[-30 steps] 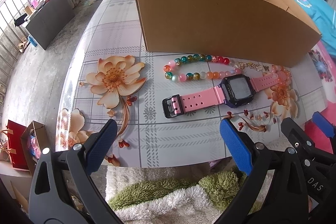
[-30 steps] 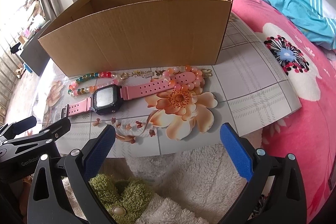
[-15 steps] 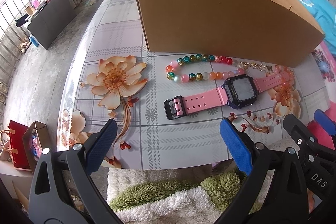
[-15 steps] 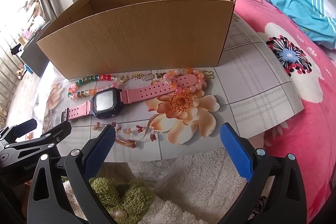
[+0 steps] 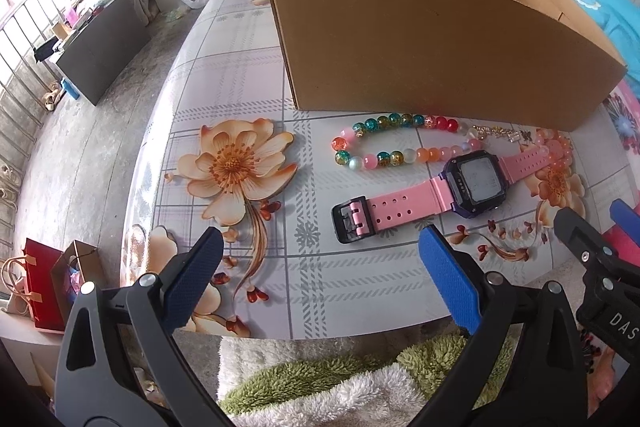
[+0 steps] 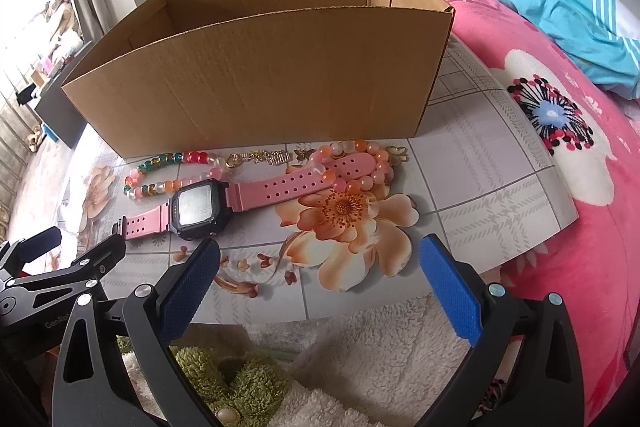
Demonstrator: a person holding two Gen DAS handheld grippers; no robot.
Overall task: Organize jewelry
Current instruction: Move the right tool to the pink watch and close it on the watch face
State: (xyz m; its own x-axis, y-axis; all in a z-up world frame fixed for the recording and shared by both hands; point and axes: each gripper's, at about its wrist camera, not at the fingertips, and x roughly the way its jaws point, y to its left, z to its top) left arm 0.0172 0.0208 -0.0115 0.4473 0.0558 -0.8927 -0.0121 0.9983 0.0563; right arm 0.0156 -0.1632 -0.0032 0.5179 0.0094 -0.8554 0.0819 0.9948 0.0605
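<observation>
2 grippers, left gripper [image 5: 318,269] and right gripper [image 6: 320,273], jaws wide and empty, pink watch [image 5: 424,197], beaded bracelet [image 5: 394,143], perhaps gold chain [image 6: 264,157], before cardboard box [image 5: 420,47].

We see our left gripper [image 5: 318,269] eased a little closer to the box [image 5: 432,43], the watch [image 5: 424,193] sitting lower in its view, our right gripper [image 6: 320,273] likewise nearer the box, both with jaws spread as before
</observation>
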